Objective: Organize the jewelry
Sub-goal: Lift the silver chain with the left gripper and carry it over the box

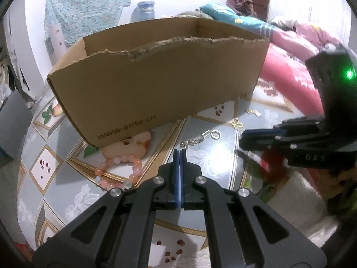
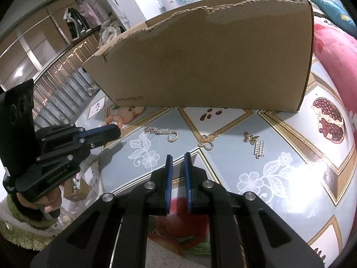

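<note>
An open cardboard box [image 1: 156, 78] stands on the table; it also shows in the right wrist view [image 2: 212, 51]. In front of it lie a pink bead bracelet [image 1: 120, 170], a silver chain with a ring [image 1: 200, 139] and a gold knot piece [image 1: 236, 122]. The right wrist view shows the chain and ring [image 2: 164, 132], the gold knot piece [image 2: 207, 141] and a butterfly charm [image 2: 253, 141]. My left gripper [image 1: 180, 154] is shut and empty, above the table near the bracelet. My right gripper [image 2: 178, 158] is slightly open and empty, short of the gold piece.
The table [image 2: 279, 178] has a patterned fruit-and-flower cloth. A bed with pink bedding [image 1: 290, 67] lies to the right, with a seated person [image 1: 241, 2] behind. A small box [image 2: 75, 189] sits on the floor at the left.
</note>
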### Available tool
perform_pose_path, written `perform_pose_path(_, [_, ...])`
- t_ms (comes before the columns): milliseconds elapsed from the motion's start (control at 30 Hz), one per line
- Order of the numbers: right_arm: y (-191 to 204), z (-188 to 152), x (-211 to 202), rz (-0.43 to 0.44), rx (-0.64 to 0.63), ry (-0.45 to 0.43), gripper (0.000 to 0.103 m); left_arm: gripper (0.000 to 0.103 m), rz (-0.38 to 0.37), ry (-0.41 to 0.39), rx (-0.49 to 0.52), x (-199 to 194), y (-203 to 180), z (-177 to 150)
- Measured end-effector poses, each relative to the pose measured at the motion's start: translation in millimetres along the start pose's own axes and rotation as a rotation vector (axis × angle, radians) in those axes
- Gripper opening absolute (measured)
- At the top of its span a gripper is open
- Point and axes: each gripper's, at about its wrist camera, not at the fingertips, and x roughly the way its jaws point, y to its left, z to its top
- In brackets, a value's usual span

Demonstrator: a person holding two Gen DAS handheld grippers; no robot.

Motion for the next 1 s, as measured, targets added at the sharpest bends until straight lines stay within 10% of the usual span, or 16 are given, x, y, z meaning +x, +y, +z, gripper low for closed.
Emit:
perform_pose_path(500, [49, 27, 19, -0.029, -0.27, -0.004, 0.011, 0.0, -0.009, 0.003, -0.061, 7, 15, -7])
perform_pose_path(1000, [66, 45, 57, -0.051, -0.518, 0.179, 0.018, 0.0, -0.038, -0.021, -0.099, 3, 28, -13])
